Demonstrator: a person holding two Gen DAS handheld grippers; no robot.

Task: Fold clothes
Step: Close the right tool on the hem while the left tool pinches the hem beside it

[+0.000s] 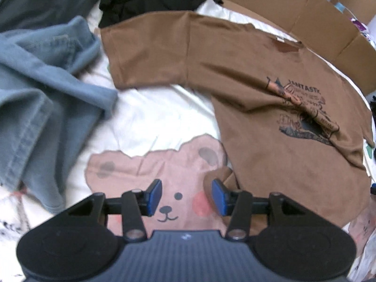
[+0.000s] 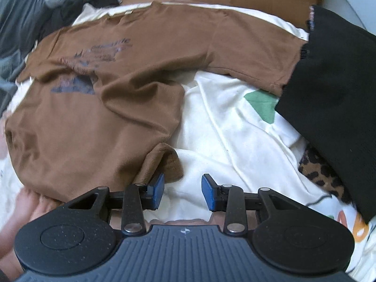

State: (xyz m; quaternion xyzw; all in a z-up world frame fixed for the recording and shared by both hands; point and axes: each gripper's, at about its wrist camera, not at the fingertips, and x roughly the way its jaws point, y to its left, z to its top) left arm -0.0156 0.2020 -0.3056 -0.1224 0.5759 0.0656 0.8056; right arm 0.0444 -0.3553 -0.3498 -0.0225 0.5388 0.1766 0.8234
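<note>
Both claws released, left claw (image 1: 186,197), right claw (image 2: 182,192); brown T-shirt (image 1: 270,122) flat on bear-print bedsheet (image 1: 150,122); cardboard (image 1: 293,7) behind

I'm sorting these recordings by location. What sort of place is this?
Probably a bedroom: a brown T-shirt lies spread on a white bedsheet printed with a cartoon bear, jeans heaped beside it, flattened cardboard behind.
</note>
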